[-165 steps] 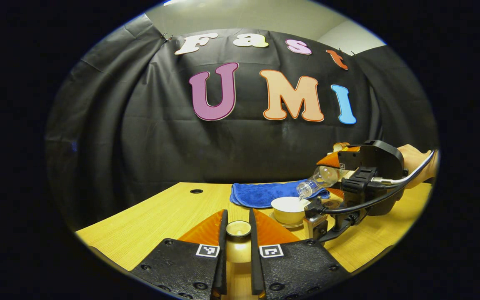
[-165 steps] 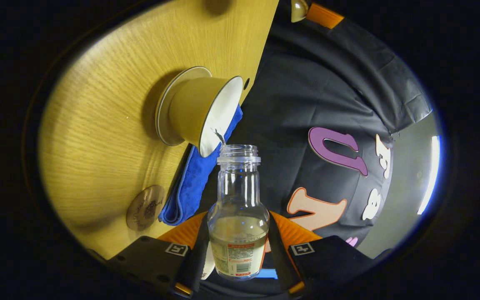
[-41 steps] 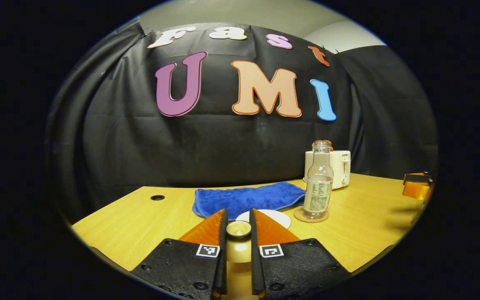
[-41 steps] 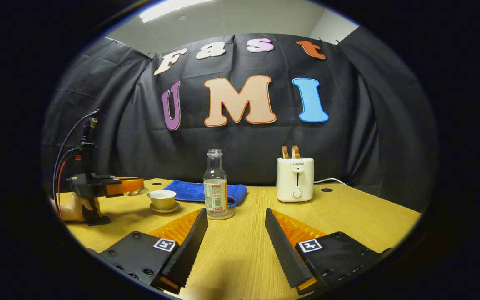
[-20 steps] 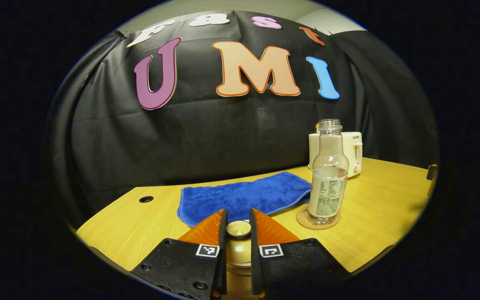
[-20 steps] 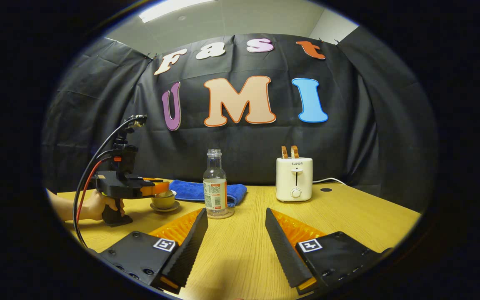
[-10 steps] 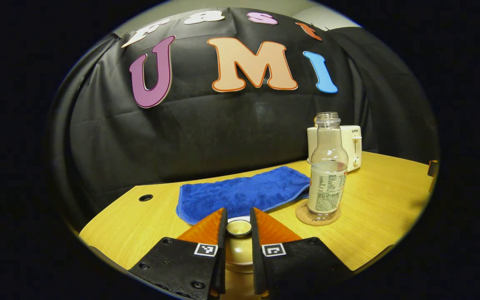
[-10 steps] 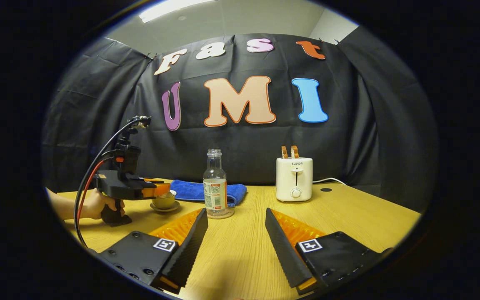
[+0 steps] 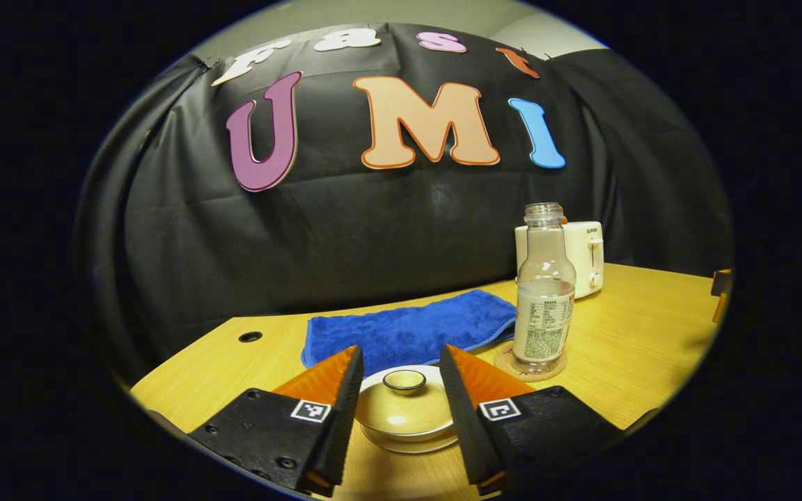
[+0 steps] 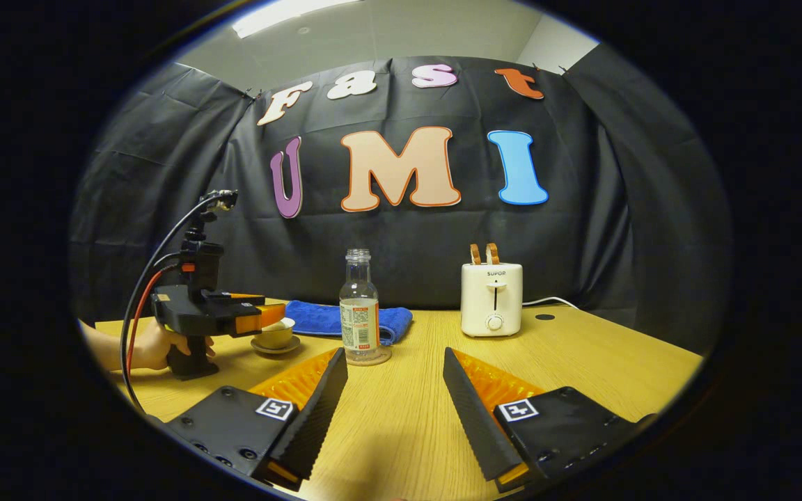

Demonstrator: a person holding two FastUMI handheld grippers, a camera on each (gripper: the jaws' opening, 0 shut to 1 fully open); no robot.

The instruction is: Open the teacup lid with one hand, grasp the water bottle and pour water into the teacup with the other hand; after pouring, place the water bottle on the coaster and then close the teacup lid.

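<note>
The left tool (image 9: 395,403) stands released, its ribbed black fingers (image 9: 337,417) apart on either side of the domed ceramic teacup lid (image 9: 404,410), which rests on the teacup and hides its contents. Ahead and to that tool's right, a clear water bottle (image 9: 544,292), uncapped and partly filled, stands on a round cork coaster (image 9: 509,362). A fuzzy blue towel (image 9: 408,330) lies just beyond. The right tool (image 10: 394,396) is released over bare wooden surface (image 10: 582,362), a white toaster (image 10: 491,299) ahead.
</note>
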